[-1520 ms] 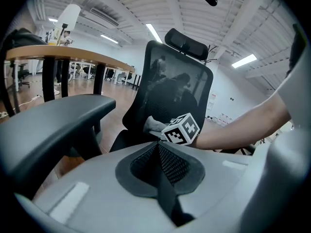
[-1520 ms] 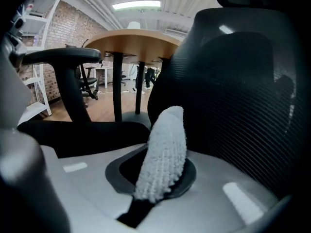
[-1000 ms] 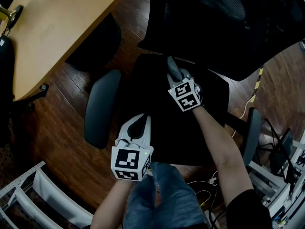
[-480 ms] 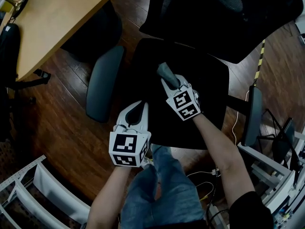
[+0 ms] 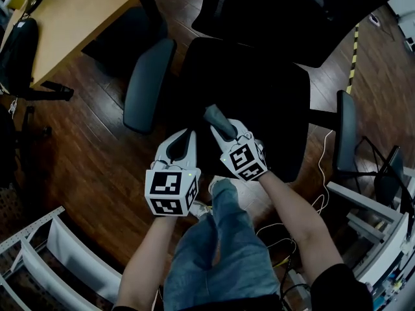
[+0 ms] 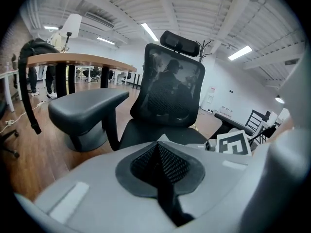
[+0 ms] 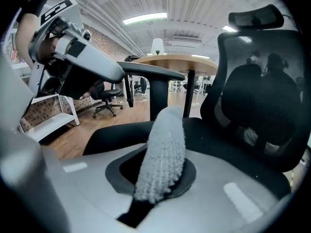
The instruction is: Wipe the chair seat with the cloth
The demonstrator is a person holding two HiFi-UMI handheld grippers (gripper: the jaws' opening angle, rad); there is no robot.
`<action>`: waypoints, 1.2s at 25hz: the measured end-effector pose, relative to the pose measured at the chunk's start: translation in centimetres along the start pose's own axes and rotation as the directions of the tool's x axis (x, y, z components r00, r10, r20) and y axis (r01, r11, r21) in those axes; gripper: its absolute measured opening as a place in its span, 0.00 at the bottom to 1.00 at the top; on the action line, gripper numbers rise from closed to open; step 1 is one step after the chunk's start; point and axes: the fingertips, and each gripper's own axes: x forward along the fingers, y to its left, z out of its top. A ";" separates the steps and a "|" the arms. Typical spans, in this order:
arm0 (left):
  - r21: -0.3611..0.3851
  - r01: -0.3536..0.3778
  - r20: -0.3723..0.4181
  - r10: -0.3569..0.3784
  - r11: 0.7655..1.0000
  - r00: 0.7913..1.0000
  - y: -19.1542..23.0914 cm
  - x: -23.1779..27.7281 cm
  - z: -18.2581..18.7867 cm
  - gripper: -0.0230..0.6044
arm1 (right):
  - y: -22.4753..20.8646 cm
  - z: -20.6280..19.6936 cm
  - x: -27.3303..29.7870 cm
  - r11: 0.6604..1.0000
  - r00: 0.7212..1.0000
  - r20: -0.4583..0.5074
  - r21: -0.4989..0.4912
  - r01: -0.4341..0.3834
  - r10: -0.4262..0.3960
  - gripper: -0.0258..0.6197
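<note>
Cloth (image 7: 163,149) sticks out lengthwise from the right gripper's (image 5: 228,135) clamped jaws, over the chair seat's (image 5: 266,96) front edge. The left gripper (image 5: 183,141) is beside it, jaws together and empty.

The chair seat (image 5: 259,96) stands on the floor (image 5: 91,161) to the right of the counter (image 5: 78,18). The backrest (image 5: 298,11) is at its far edge, and the left armrest (image 5: 148,83) and right armrest (image 5: 345,138) flank it. The cloth (image 5: 217,118), between the right gripper's (image 5: 227,133) jaws, reaches over the seat's front edge near its left corner. The left gripper (image 5: 183,140) is just left of it, off the seat and in front of the left armrest.
</note>
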 end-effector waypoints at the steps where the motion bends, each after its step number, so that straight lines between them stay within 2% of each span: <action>1: 0.000 -0.001 -0.001 0.001 1.000 1.000 -0.1 -0.4 -0.3 0.04 | 0.9 -0.1 -0.4 1.000 1.000 0.005 0.002 -0.002 0.002 0.05; 12: 0.005 -0.009 -0.011 0.009 1.000 1.000 -1.0 -3.7 -3.5 0.04 | 9.8 -3.3 -4.2 1.000 1.000 0.004 0.001 -0.027 0.027 0.05; 18: -0.002 -0.013 -0.018 0.013 1.000 1.000 -1.2 -4.2 -4.5 0.04 | 12.7 -4.0 -4.8 0.998 0.998 0.003 0.014 -0.055 0.055 0.05; 26: -0.018 -0.017 0.003 0.017 1.000 1.000 -1.7 -3.1 -3.6 0.04 | 10.5 -2.2 -5.1 0.999 0.998 0.046 0.009 -0.044 0.044 0.05; 30: -0.022 -0.014 0.014 0.014 1.000 1.000 -1.8 -1.7 -2.0 0.04 | 6.2 0.0 -5.0 1.000 0.996 0.083 -0.020 -0.016 0.018 0.05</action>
